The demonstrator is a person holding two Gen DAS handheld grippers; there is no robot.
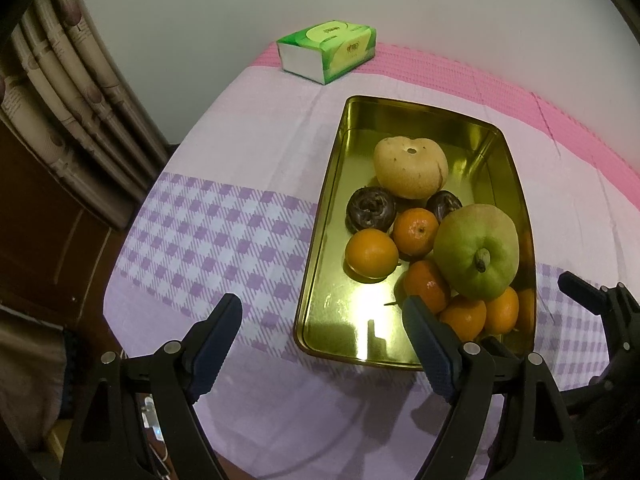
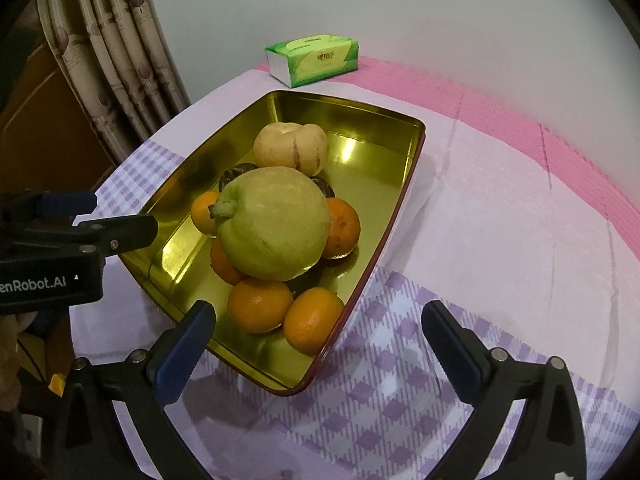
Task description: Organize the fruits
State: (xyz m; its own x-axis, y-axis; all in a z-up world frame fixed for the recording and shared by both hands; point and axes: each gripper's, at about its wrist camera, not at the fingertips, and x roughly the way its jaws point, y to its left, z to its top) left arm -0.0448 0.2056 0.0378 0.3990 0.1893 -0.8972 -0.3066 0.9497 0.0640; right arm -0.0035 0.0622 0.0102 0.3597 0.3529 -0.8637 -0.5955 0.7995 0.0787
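Note:
A gold metal tray sits on the table and holds the fruit. In it are a large green pear resting on several oranges, a yellow pear at the far end, and two dark mangosteens. My left gripper is open and empty over the tray's near left corner. My right gripper is open and empty over the tray's near right corner; it also shows at the right edge of the left wrist view.
A green tissue box stands at the table's far edge. A lilac checked cloth over a pink mat covers the table. Curtains and a wooden cabinet are at the left.

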